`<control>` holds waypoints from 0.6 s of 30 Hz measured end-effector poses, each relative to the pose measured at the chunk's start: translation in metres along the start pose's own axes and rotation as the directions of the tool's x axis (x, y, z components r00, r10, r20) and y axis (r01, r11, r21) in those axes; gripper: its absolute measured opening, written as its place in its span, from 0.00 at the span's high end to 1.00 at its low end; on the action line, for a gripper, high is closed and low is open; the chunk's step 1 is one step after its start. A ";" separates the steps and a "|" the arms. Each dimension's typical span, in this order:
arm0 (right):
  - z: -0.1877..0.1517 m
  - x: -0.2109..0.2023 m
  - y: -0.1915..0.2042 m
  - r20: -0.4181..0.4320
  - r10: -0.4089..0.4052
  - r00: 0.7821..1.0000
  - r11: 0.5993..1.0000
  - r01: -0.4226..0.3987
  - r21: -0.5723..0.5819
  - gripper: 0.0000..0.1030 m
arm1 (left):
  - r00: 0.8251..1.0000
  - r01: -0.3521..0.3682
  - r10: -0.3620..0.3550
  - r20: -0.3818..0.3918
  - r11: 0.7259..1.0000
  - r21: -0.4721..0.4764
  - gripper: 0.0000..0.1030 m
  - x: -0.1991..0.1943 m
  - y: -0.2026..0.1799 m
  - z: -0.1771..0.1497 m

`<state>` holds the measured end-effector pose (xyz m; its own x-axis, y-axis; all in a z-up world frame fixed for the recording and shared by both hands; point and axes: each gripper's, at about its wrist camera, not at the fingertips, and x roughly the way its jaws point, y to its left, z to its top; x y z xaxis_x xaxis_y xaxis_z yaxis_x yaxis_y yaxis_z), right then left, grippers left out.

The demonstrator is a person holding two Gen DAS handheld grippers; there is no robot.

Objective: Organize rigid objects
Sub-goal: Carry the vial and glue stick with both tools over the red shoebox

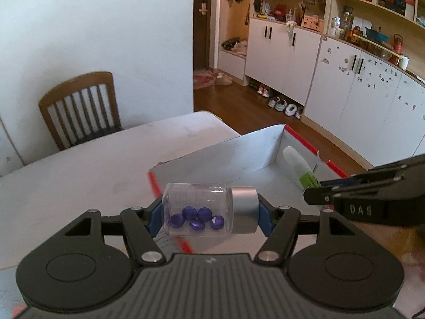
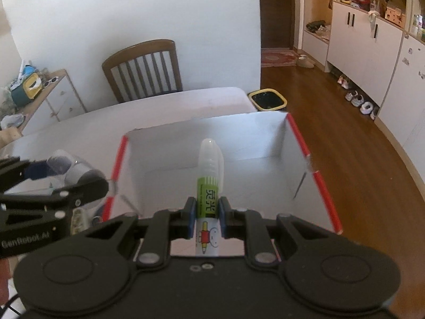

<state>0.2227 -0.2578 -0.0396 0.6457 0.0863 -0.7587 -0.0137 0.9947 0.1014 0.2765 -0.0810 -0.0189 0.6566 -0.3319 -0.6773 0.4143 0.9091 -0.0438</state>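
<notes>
My left gripper (image 1: 209, 214) is shut on a clear glass bottle (image 1: 196, 208) with a silver cap and several purple beads inside, held sideways above the near left rim of a white box (image 1: 255, 154) with red edges. My right gripper (image 2: 206, 216) is shut on a white glue stick (image 2: 209, 178) with a green label, pointing forward over the open box (image 2: 255, 138). In the left wrist view the glue stick (image 1: 298, 166) and the right gripper (image 1: 318, 195) show at the right, over the box. In the right wrist view the left gripper (image 2: 69, 178) and its bottle (image 2: 65, 166) sit at the left.
The box stands on a pale table (image 1: 79, 175) near its right edge. A wooden chair (image 1: 79, 109) is behind the table by the wall. A black bin with a yellow rim (image 2: 268, 99) stands on the floor past the table. White cabinets (image 1: 358, 93) line the right.
</notes>
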 end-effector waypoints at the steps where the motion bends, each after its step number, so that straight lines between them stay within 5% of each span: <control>1: 0.002 0.004 -0.004 -0.001 -0.006 1.000 1.000 0.006 -0.001 0.84 | 1.000 0.014 -0.014 -0.014 1.000 -0.016 0.34 0.009 -0.001 0.003; 9: 0.013 0.040 -0.030 -0.044 -0.027 0.999 1.000 0.027 -0.017 0.84 | 0.990 0.039 -0.051 -0.135 0.995 -0.090 0.34 0.083 -0.007 0.027; 18: 0.007 0.080 -0.040 -0.140 -0.019 0.990 0.998 0.011 -0.058 0.84 | 0.958 0.044 -0.082 -0.276 0.989 -0.139 0.34 0.142 -0.010 0.027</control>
<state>0.2804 -0.2906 -0.0995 0.5326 0.0746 -0.8431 -0.0512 0.9971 0.0559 0.3827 -0.1446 -0.0952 0.4207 -0.3227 -0.8479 0.3514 0.9196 -0.1756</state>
